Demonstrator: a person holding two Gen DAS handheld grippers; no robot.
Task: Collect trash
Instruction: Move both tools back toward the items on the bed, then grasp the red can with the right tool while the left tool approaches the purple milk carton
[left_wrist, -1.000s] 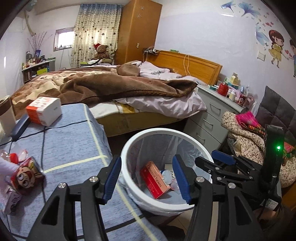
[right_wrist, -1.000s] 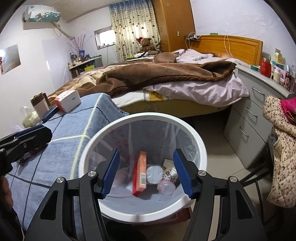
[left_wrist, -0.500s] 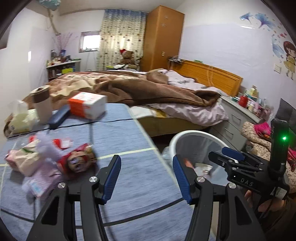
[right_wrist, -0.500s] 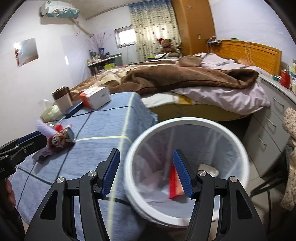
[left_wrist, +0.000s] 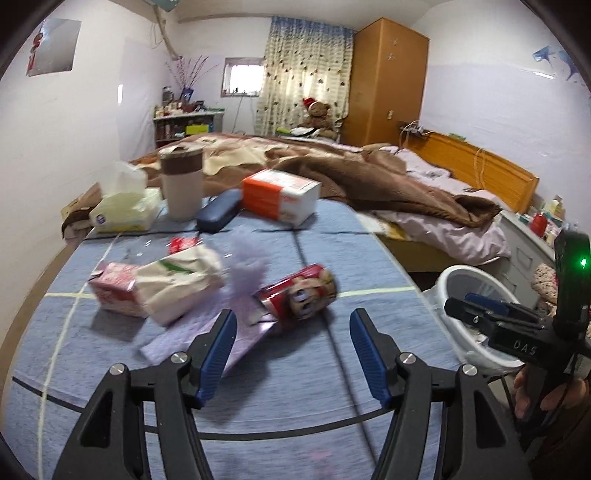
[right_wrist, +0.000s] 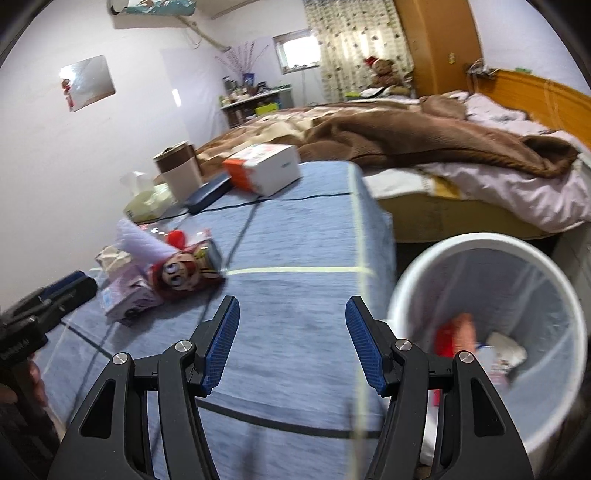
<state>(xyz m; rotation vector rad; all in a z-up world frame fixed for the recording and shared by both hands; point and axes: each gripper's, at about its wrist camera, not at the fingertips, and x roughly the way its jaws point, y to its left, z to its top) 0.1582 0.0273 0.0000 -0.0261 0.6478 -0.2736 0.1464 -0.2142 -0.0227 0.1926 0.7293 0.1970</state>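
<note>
Left hand-held gripper (left_wrist: 291, 354) empty, jaws opening over table (left_wrist: 295, 387), near red cartoon can (left_wrist: 301, 293). Right hand-held gripper (right_wrist: 291, 343) released, empty. White trash bin (right_wrist: 424, 266) beside table; contents blurred, maybe red box.

A home bedroom: unmade bed (left_wrist: 369, 181), wardrobe (left_wrist: 388, 81), teddy bear (left_wrist: 317, 114).

**Both grippers empty, angled down**

Left gripper (left_wrist: 291, 347): blue-padded fingers (left_wrist: 218, 350) apart and opening, nothing btwn them, pointing fwd and down. Right gripper (right_wrist: 291, 343): fingers (right_wrist: 364, 347) apart, nothing held, also tilted down. In the left wrist view the right gripper shows at the right edge, w/ the person's hand (left_wrist: 532, 397) wrapped round its handle.
</note>
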